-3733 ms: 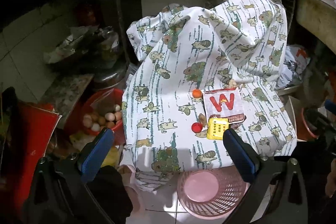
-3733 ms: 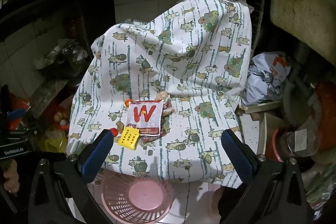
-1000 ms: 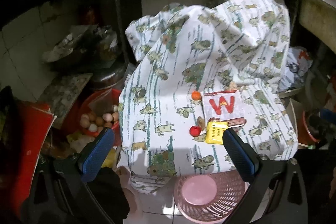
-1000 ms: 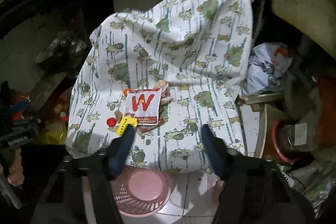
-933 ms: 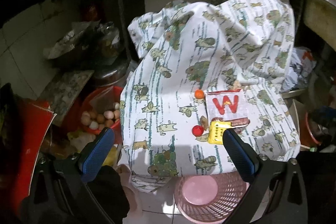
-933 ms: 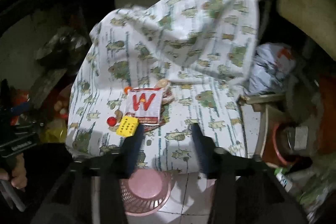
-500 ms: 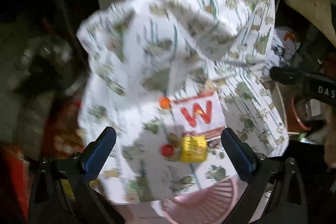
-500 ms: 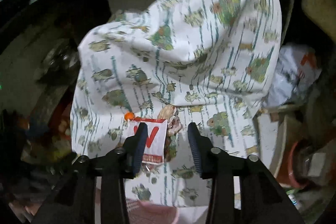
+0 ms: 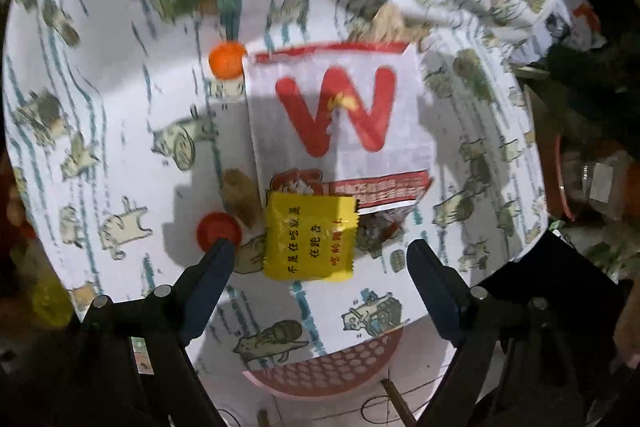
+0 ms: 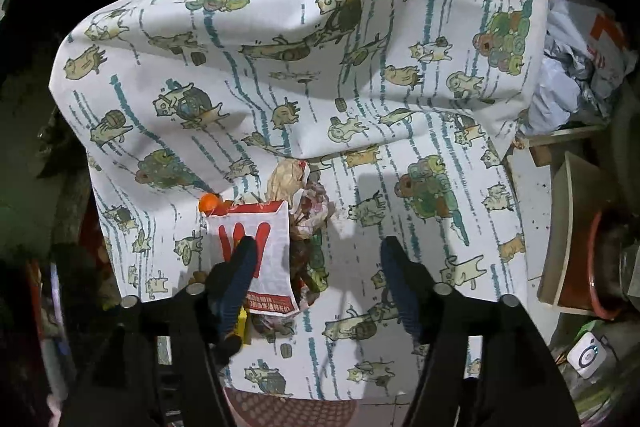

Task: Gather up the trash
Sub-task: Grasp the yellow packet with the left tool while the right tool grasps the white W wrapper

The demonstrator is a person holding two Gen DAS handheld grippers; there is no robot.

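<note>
Setting: cat-print cloth draped over a low surface, serving as the spot where the litter is spread out.
Trash pile: gathered in one loose cluster near the cloth's front edge, so within easy reach of both tools.
Yellow wrapper: lying flat, overlapping the lower edge of the white bag with a red W.
Red cap: on the cloth just left of the yellow wrapper, partly behind the left finger's tip.
Orange cap: at the white bag's upper left corner, touching or almost touching it.
Crumpled scraps: bunched along the white bag's right side and beyond its far edge.
Pink basket: on the floor, partly tucked under the cloth's front edge, probably placed there so the trash can be dropped straight down.
Left gripper: aimed steeply down, fingers astride the yellow wrapper and closing in, pads not yet pressing on it; likely the first pickup.
Right gripper: fingers spreading apart, empty, one finger over the white bag and the scraps in the gap; seemingly widening to fit the bulkier pile.
</note>
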